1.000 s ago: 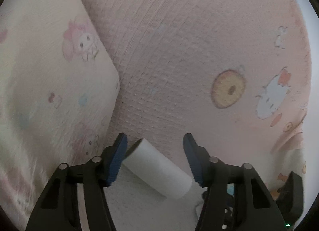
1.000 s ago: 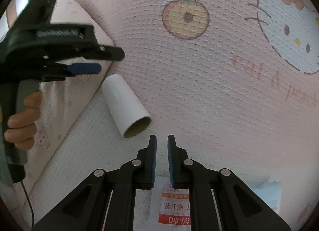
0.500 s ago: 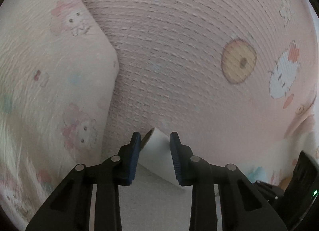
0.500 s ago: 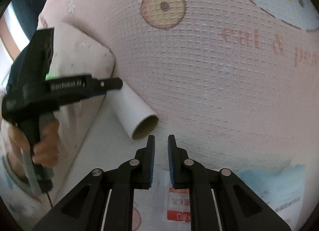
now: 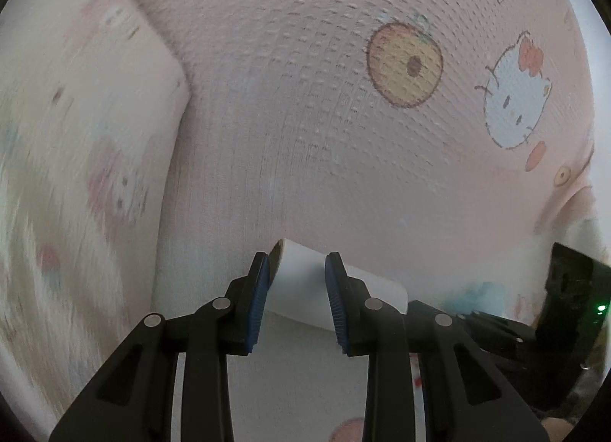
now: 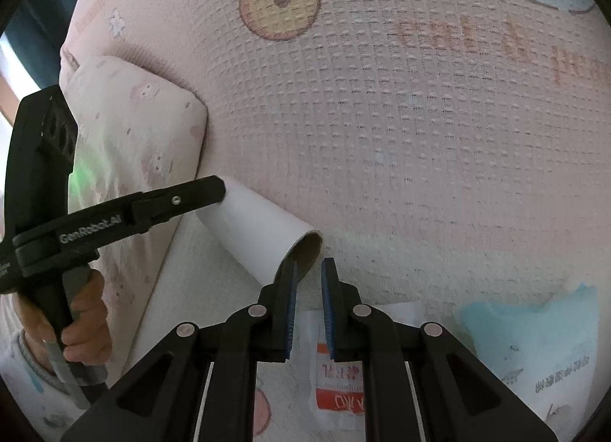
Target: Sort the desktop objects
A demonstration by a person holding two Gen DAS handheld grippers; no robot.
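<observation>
On the pink blanket (image 6: 382, 136), left tool (image 5: 297, 270) grips one tube (image 5: 305, 289); right tool (image 6: 308, 274) closed, empty.

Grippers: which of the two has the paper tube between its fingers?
The left gripper: its blue pads press the white tube from both sides. The right gripper is shut on nothing, its tips just at the tube's open end.

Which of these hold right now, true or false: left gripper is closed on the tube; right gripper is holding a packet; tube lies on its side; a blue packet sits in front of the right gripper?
1. The left gripper is clamped on the white cardboard tube. True.
2. The right gripper holds a packet. False: its jaws are shut on nothing.
3. The tube lies on its side. True.
4. The light blue packet lies straight ahead of the right gripper. False: it lies off to one side; the red-and-white sachet is under the fingers.
</observation>
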